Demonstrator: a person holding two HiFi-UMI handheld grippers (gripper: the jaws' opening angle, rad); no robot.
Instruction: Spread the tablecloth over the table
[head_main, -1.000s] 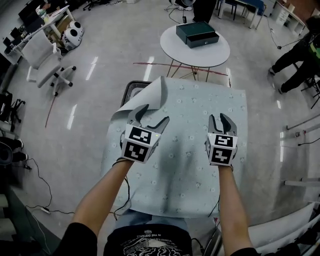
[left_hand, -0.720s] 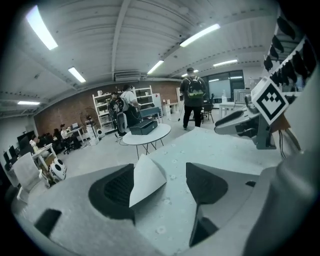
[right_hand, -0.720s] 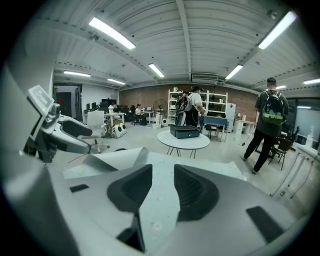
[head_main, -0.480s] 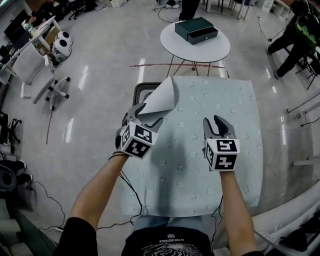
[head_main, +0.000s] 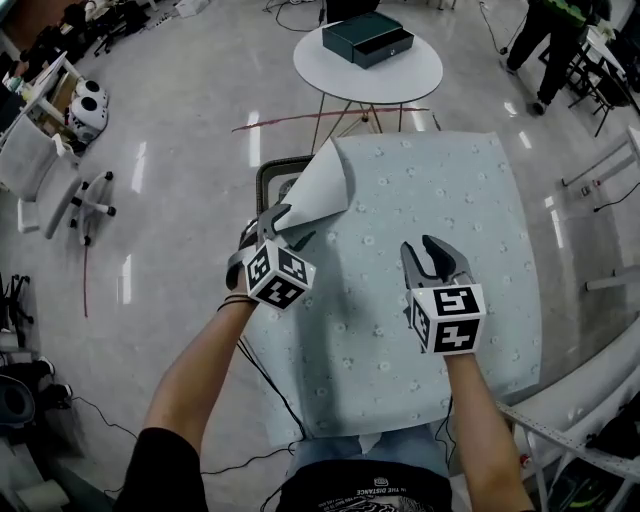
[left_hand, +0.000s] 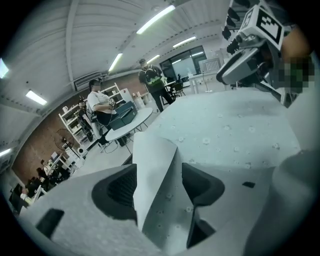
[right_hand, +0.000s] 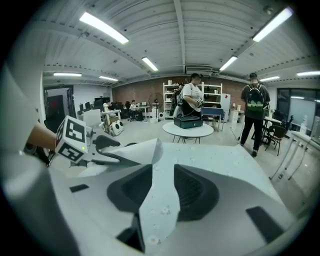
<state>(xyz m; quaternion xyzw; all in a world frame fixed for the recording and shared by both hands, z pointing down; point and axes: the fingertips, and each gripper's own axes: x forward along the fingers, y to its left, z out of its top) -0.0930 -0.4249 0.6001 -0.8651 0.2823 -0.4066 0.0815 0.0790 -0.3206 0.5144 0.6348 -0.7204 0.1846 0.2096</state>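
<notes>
— Glossy grey floor (head_main: 180, 150) in the head view; tablecloth (head_main: 420, 230) covers the table (head_main: 266, 178), far-left corner (head_main: 320, 185) flipped back.
— Left gripper view: left gripper (left_hand: 159, 172) just closing round that corner, not gripping.
— Right gripper view: right gripper (right_hand: 162, 172) half-open, empty, over cloth.

The tablecloth (head_main: 420, 250) covers the table (head_main: 263, 185), one corner curled.

I only get one dark corner of the table (head_main: 265, 180) past the tablecloth (head_main: 430, 220), the rest lies covered; the top edge crops the standing person (head_main: 530, 40) far right; the far figures (left_hand: 50, 172) are too small to make out.
</notes>
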